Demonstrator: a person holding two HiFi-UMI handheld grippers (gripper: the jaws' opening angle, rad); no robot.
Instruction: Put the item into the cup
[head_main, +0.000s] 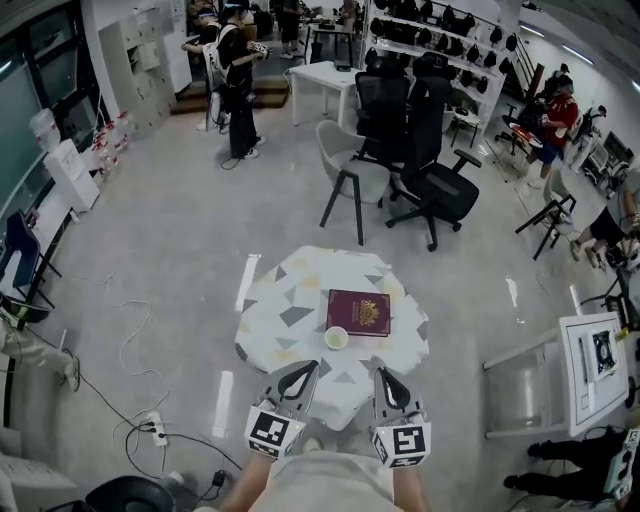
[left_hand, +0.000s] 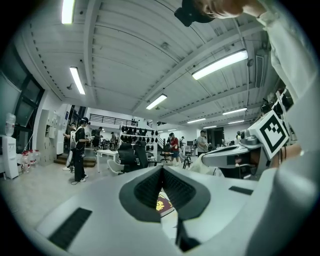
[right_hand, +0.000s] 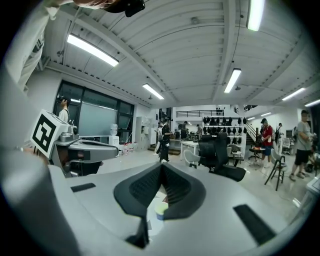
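A small round table (head_main: 290, 300) with a grey and yellow patterned top stands in front of me. On it lies a maroon book (head_main: 359, 312) with a gold crest, and a small pale cup (head_main: 336, 338) stands at the book's near left corner. My left gripper (head_main: 307, 367) and right gripper (head_main: 382, 373) hover side by side over the table's near edge, both shut with nothing in them. The left gripper view shows its shut gripper (left_hand: 161, 170) with the book (left_hand: 163, 204) beneath. Below the shut gripper (right_hand: 161, 166) in the right gripper view sits the cup (right_hand: 160, 210).
A grey chair (head_main: 352, 170) and black office chairs (head_main: 432, 180) stand beyond the table. A white desk (head_main: 590, 362) is at the right. Cables and a power strip (head_main: 150, 428) lie on the floor at the left. People stand far back.
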